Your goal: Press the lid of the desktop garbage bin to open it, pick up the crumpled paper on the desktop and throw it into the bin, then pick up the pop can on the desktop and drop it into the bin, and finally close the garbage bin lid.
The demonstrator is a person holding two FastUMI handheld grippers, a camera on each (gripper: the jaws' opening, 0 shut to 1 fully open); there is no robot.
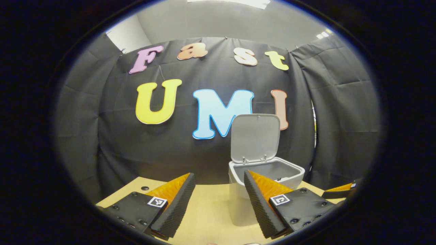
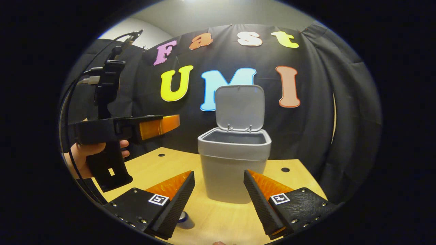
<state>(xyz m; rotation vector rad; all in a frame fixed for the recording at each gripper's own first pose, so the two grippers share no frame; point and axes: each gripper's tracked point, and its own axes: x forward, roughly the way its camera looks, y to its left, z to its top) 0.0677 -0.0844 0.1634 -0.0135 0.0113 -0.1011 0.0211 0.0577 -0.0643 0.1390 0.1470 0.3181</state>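
The bin (image 2: pixel 234 163) stands on the bench (image 2: pixel 299 177) with its lid (image 2: pixel 239 106) upright. The pop can (image 2: pixel 185 219) lies just below the right gripper (image 2: pixel 218 200), nearer than the left gripper (image 1: pixel 219 200); both spread wide, empty.

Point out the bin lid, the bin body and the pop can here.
bin lid (image 2: pixel 239 106): right gripper view, middle of the raised lid.
bin body (image 2: pixel 231 177): right gripper view, front wall.
pop can (image 2: pixel 185 220): right gripper view, top, beside the finger.

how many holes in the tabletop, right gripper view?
2: one hole left of the bin, one hole right of it. The bin and the right gripper may hide more.
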